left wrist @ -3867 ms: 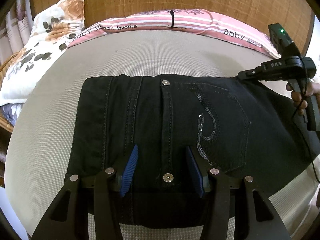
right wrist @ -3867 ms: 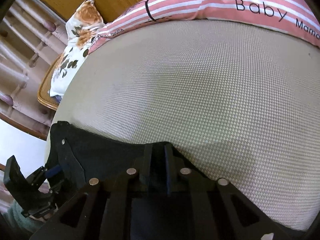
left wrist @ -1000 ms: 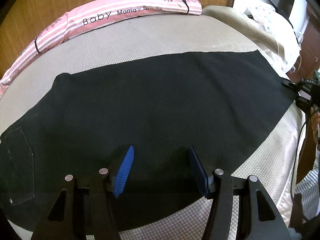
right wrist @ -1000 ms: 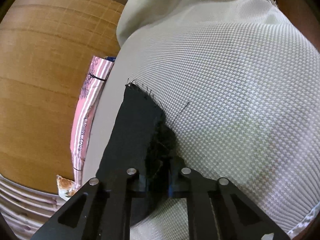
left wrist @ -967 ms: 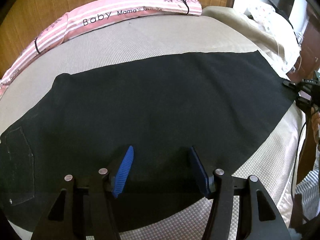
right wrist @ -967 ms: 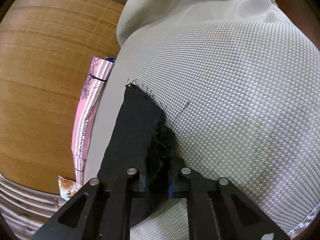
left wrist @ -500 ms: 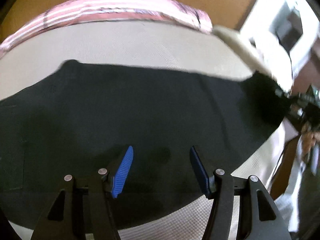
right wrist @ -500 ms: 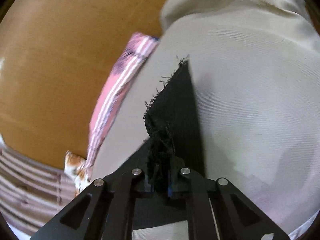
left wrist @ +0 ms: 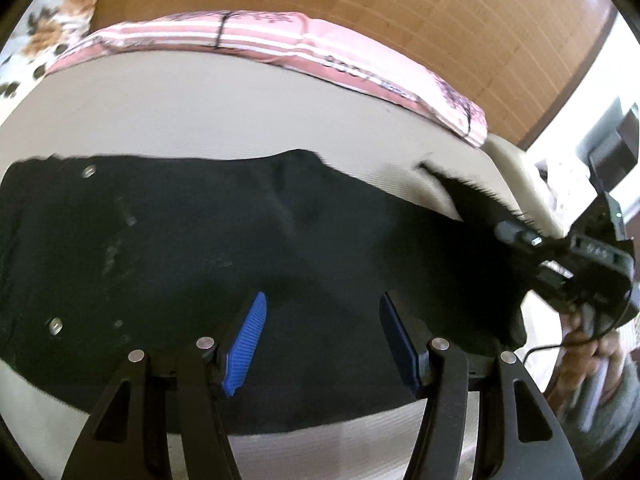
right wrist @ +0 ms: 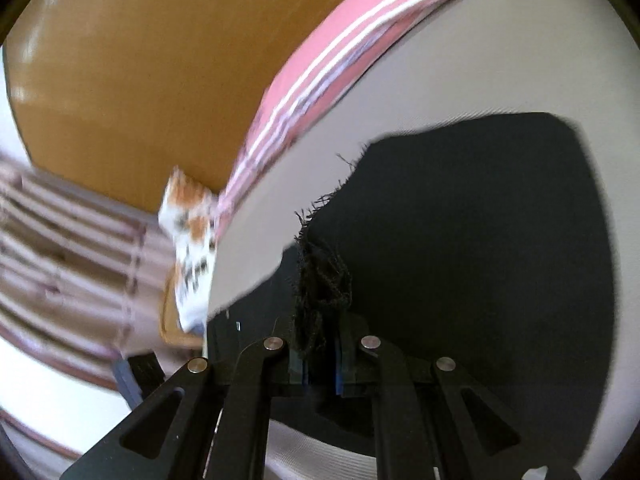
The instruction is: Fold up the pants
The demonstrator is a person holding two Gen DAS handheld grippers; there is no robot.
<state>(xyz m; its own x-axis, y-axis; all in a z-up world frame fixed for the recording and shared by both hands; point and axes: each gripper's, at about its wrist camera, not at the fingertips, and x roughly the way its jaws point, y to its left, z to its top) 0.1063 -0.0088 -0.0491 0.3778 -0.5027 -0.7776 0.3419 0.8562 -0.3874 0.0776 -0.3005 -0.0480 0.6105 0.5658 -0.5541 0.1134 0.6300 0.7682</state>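
Black pants lie flat across the beige bed, waist and rivets to the left. My left gripper is open and empty, its blue pads hovering over the near edge of the pants. My right gripper is shut on the frayed hem of the pants and holds it lifted above the mattress. In the left wrist view the right gripper shows at the right with the raised leg end. The rest of the pant leg hangs below it over the bed.
A pink striped pillow lies along the back of the bed against a wooden headboard. A floral pillow sits at the far left. The beige mattress spreads behind the pants. A bed edge is at right.
My right gripper has lifted the hem off the bed and carried it leftward, towards the waist. My left gripper has swung its view left, staying open over the pants.
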